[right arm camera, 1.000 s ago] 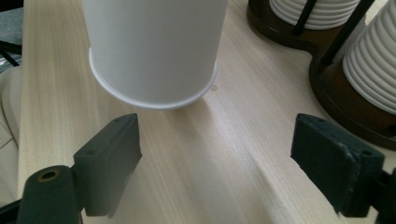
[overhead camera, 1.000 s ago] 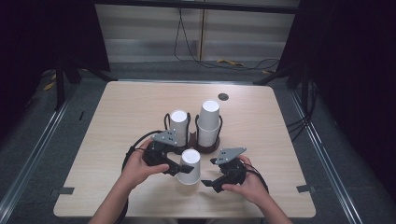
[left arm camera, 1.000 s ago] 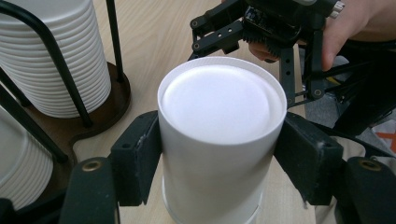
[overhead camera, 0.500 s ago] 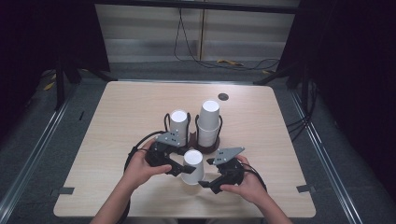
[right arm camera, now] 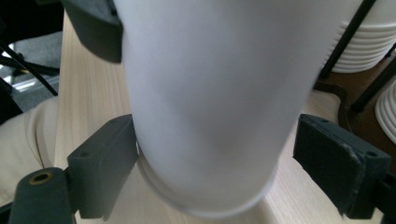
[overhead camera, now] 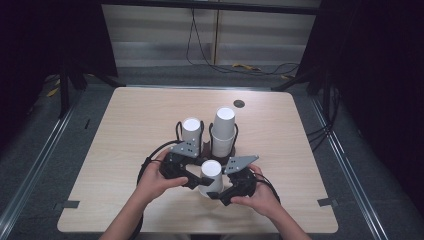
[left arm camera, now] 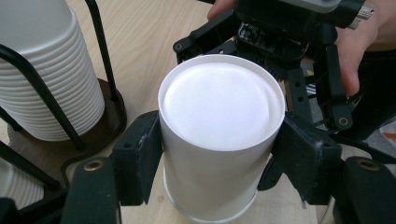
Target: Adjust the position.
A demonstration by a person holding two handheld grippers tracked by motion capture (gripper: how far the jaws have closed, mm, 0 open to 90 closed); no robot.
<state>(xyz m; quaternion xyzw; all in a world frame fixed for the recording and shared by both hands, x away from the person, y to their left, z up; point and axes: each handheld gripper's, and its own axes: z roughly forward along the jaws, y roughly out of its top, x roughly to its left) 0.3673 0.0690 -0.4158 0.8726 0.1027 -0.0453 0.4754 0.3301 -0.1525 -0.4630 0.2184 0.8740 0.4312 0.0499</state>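
A single white paper cup [overhead camera: 211, 171] stands upside down near the table's front edge, between both grippers. My left gripper [overhead camera: 199, 181] comes from the left and is shut on it; in the left gripper view both pads [left arm camera: 140, 161] press the sides of the cup [left arm camera: 219, 100]. My right gripper [overhead camera: 222, 190] faces it from the right. Its jaws have just been opening and stand around the cup [right arm camera: 210, 93]: one pad [right arm camera: 109, 163] sits at the wall, the other [right arm camera: 341, 161] is clear of it. Whether the rim rests on the table I cannot tell.
Behind the grippers, two stacks of white cups [overhead camera: 191, 131] [overhead camera: 223, 129] stand in black wire holders on a dark round base [left arm camera: 109, 109]. A small dark disc [overhead camera: 239, 103] lies at the back of the wooden table [overhead camera: 130, 125]. Cables trail from both grippers.
The single cup has shifted a little to the right between the grippers. Both hands have stayed about where they were.
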